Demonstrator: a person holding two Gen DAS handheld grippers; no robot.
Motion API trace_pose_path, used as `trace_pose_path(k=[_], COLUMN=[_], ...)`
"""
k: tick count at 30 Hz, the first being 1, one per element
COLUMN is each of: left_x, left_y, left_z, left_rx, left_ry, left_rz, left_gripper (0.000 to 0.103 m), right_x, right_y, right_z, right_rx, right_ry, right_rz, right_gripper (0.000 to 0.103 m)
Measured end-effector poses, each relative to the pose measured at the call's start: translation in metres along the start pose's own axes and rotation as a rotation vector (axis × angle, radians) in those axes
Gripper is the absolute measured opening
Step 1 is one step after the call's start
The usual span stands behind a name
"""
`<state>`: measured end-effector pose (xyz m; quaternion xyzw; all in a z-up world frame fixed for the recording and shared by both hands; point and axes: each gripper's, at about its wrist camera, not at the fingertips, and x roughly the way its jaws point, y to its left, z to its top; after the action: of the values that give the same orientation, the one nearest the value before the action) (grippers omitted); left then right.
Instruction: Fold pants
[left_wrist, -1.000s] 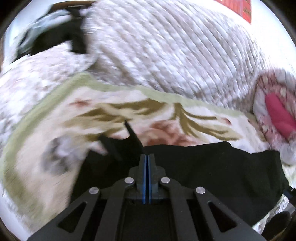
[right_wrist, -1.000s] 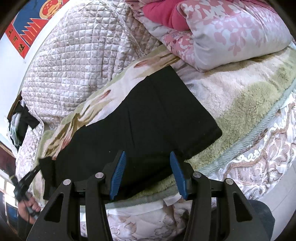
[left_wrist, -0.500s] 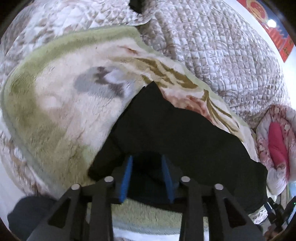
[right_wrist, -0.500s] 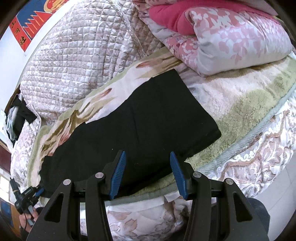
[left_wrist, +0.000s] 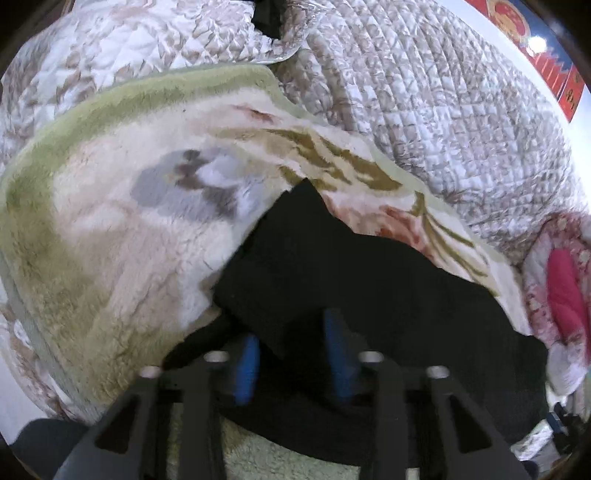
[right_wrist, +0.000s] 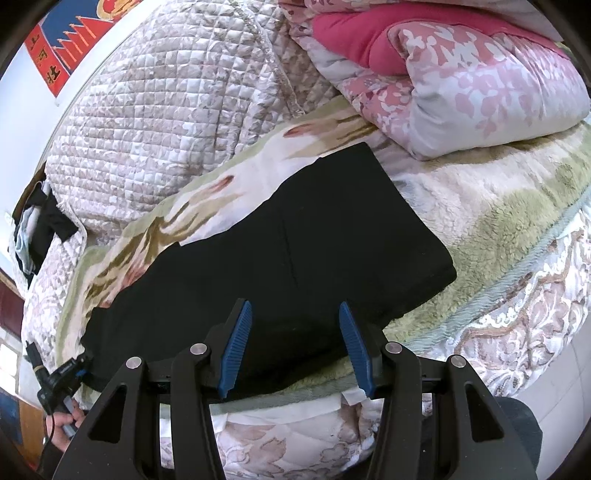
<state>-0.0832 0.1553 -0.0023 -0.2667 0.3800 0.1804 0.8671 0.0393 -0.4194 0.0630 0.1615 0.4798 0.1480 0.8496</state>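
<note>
Black pants (right_wrist: 288, 243) lie stretched out flat on a fleece blanket (right_wrist: 498, 192) on a bed. In the left wrist view the pants (left_wrist: 369, 295) spread from a pointed corner at the middle to the right, with a folded edge of cloth lying between the jaws. My left gripper (left_wrist: 291, 339) is open over that end of the pants. It also shows small at the pants' far left end in the right wrist view (right_wrist: 70, 369). My right gripper (right_wrist: 293, 332) is open, just above the near edge of the pants at their middle.
A quilted beige bedspread (right_wrist: 166, 122) is bunched behind the blanket. A pink and red floral quilt (right_wrist: 461, 74) is piled at the right end. Dark clothes (right_wrist: 40, 225) lie at the far left. The bed's lace-patterned front edge (right_wrist: 517, 332) runs below the blanket.
My left gripper was shut on a corner of the pants, then opened and let it go; the corner now lies flat. My right gripper has stayed open and hardly moved.
</note>
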Motion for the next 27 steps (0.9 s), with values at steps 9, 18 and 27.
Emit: trace_pose_path(k=[9,18,27], left_x=[-0.044,-0.032,-0.056], left_y=[0.004,0.009,-0.005], left_z=[-0.005,-0.008,0.007], left_rx=[-0.004,0.006,0.032], left_ry=[-0.015,0.018,-0.076], left_rz=[0.025,0.148,0.113], left_gripper=[0.004,0.009,0.009], right_x=[-0.004,-0.013,-0.002], right_y=[-0.014,-0.032,-0.047], right_z=[-0.002,-0.002,0.005], right_rx=[0.047,0.092,0.159], right_ry=[-0.012,-0.033,-0.023], right_rz=[-0.037,-0.08,-0.1], right_gripper=[0.05,0.05,0.05])
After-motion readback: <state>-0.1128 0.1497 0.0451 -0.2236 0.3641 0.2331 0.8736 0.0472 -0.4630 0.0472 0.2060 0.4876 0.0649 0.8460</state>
